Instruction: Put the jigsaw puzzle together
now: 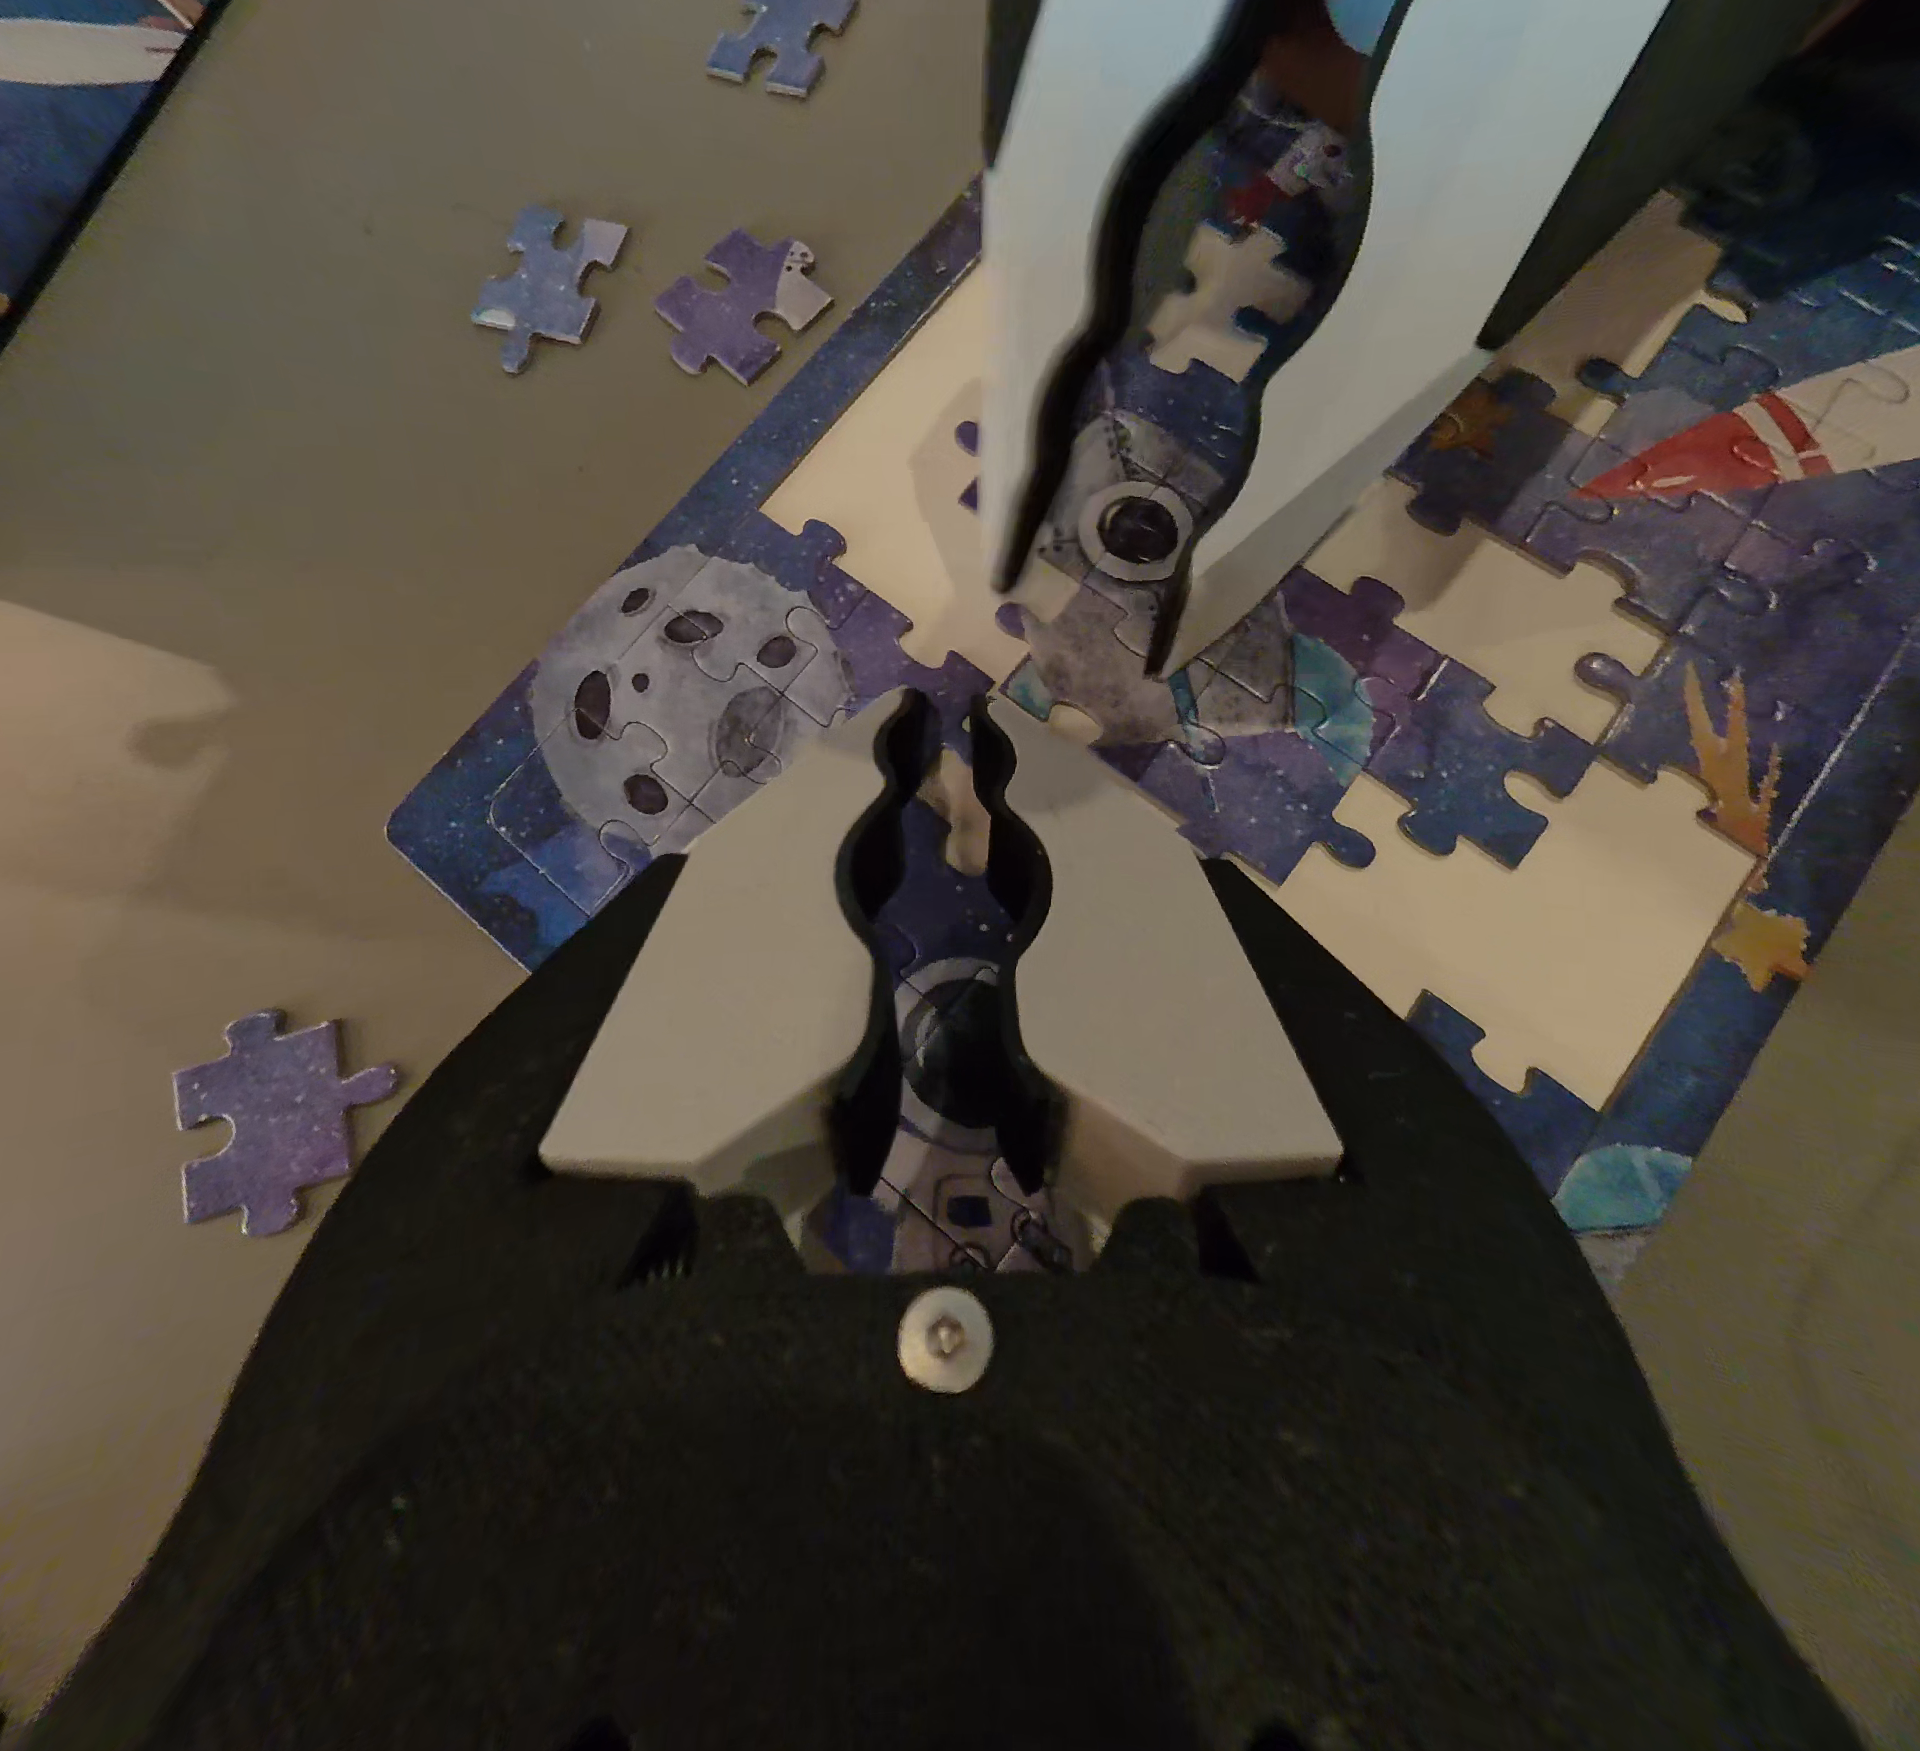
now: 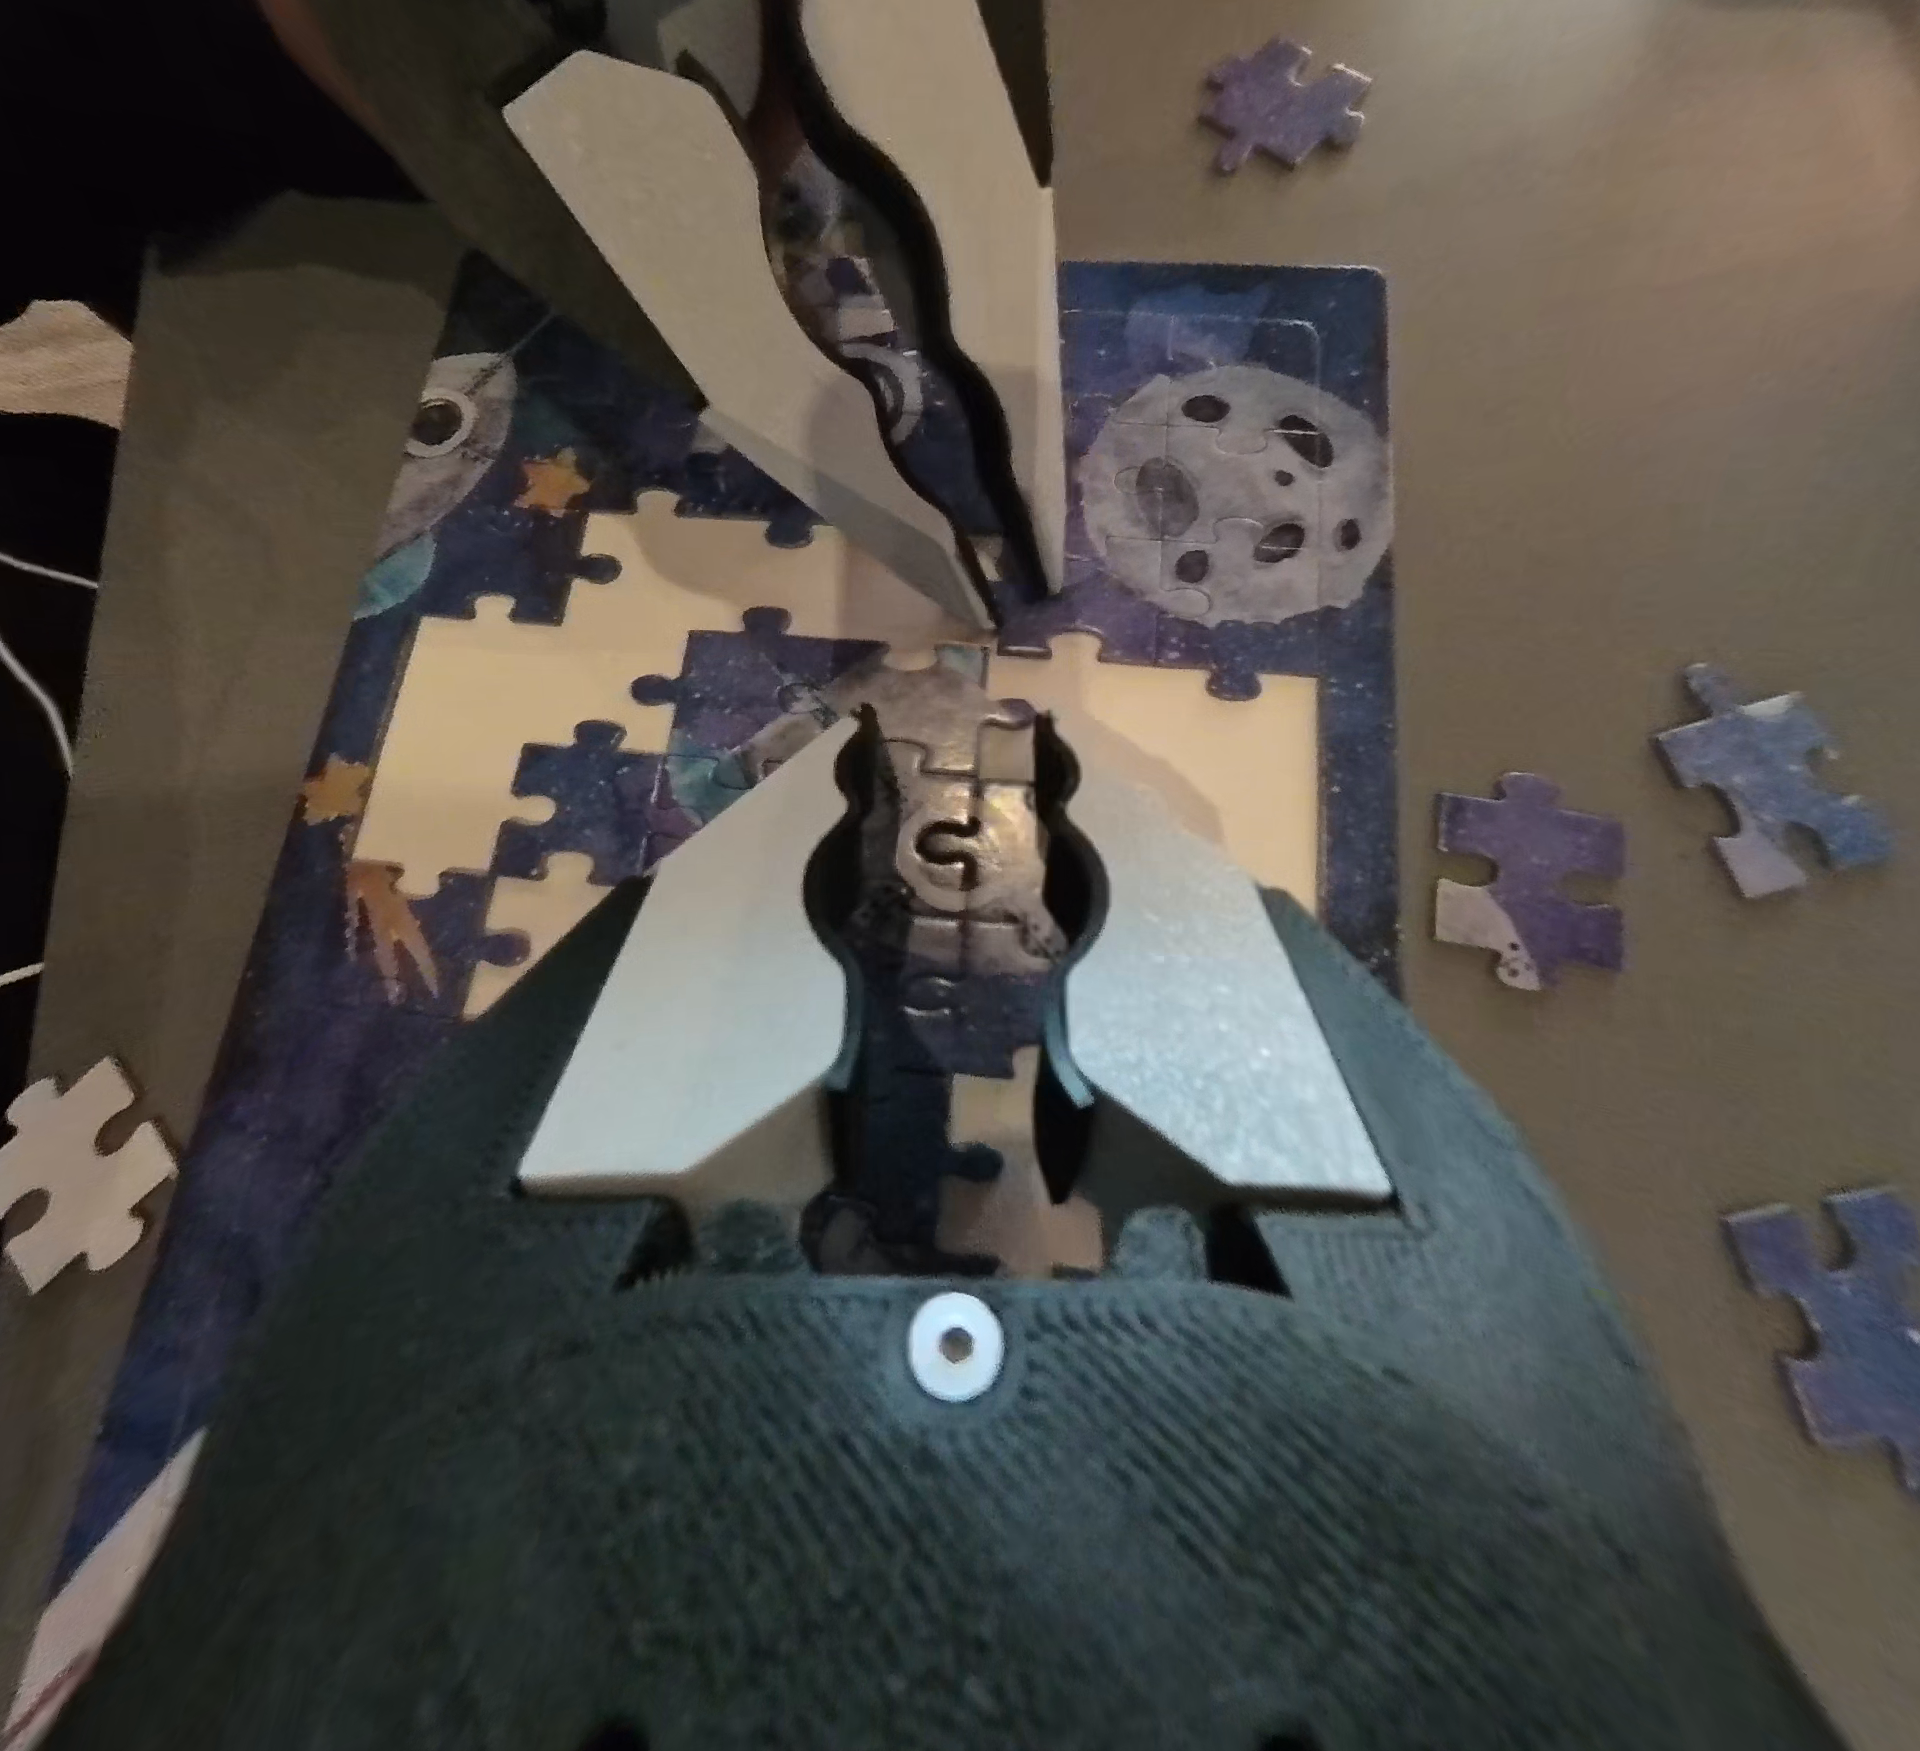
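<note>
Grippers meet over the space jigsaw puzzle [image 1: 686, 714]: left gripper [image 1: 945, 704] nearly pressed together, right gripper [image 2: 951, 725] spread.

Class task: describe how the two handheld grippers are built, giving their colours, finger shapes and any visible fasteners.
Both match. The left gripper has a black, rough-textured plastic body, with two pale grey wedge-shaped fingers lined by black pads with wavy inner edges. A silver screw sits at the body's centre. The right gripper has the same build, with a white-ringed fastener. No cables or sleeves show.
</note>
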The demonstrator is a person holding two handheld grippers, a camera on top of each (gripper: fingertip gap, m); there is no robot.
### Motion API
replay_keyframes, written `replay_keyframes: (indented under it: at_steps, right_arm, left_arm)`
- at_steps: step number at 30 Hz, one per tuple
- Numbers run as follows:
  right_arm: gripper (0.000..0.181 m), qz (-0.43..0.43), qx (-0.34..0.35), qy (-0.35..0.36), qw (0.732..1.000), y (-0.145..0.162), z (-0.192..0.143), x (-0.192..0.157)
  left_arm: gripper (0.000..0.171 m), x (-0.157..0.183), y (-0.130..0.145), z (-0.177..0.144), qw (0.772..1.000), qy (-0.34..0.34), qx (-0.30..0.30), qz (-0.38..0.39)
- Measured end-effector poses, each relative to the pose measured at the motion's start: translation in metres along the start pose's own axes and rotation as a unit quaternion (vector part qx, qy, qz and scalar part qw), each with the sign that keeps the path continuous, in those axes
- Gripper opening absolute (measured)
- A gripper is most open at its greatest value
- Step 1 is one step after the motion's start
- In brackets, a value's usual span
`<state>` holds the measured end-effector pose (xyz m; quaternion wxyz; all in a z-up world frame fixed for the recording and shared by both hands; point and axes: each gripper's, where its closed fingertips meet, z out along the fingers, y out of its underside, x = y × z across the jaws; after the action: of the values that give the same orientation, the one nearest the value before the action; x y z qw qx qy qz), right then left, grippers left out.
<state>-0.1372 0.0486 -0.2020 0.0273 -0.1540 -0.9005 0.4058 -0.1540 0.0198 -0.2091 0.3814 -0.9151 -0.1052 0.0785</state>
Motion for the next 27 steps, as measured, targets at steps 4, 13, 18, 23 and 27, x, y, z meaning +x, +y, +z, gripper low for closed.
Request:
replay_keyframes:
  at_steps: [4,13,18,23,27]
  right_arm:
    - [0.029,-0.004,0.020,0.033,0.999,-0.006,-0.012,0.011]
    - [0.026,0.024,0.066,0.065,0.995,-0.015,-0.033,0.030]
    - [0.024,0.026,0.079,0.070,0.994,-0.020,-0.038,0.031]
    - [0.024,0.028,0.069,0.069,0.995,-0.016,-0.035,0.031]
    - [0.024,0.024,0.061,0.075,0.995,-0.014,-0.035,0.032]
  left_arm:
    - [0.010,0.004,-0.001,-0.002,1.000,0.021,0.006,-0.002]
    - [0.022,0.003,0.000,0.000,1.000,0.018,0.003,0.004]
    - [0.022,0.002,-0.001,0.000,1.000,0.002,0.002,0.018]
    - [0.016,0.003,-0.001,0.001,1.000,0.003,0.000,0.022]
    - [0.018,0.001,-0.002,0.001,0.999,-0.008,0.004,0.033]
